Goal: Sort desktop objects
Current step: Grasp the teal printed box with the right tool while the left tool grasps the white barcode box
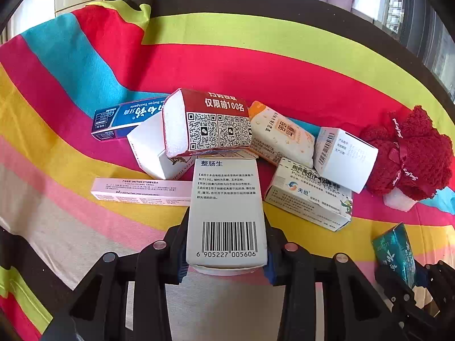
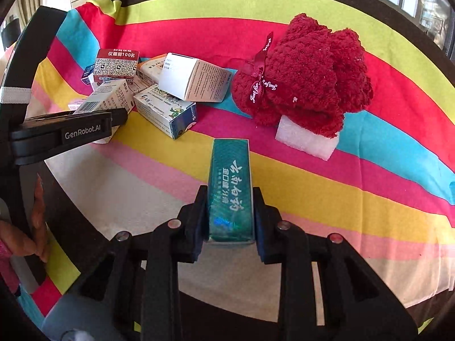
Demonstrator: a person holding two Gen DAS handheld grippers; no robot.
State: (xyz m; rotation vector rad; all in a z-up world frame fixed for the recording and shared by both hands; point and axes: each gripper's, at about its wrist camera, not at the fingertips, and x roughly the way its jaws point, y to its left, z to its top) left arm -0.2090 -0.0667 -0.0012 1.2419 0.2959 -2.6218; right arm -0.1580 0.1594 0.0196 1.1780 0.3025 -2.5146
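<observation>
We see one striped cloth point(image 2: 327, 187), one red towel point(image 2: 304, 85) at 1 o'clock and eight boxes piled at 11. The right gripper point(image 2: 229, 213) clamps one teal box point(image 2: 230, 190); the left gripper point(image 1: 226, 244) clamps one white barcode box point(image 1: 226, 207). Only the left view shows the pink carton point(image 1: 139, 191). Windows stand behind.

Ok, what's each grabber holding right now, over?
Left gripper shut on white barcode box. Right gripper shut on teal box. Box pile ahead, untouched.
</observation>
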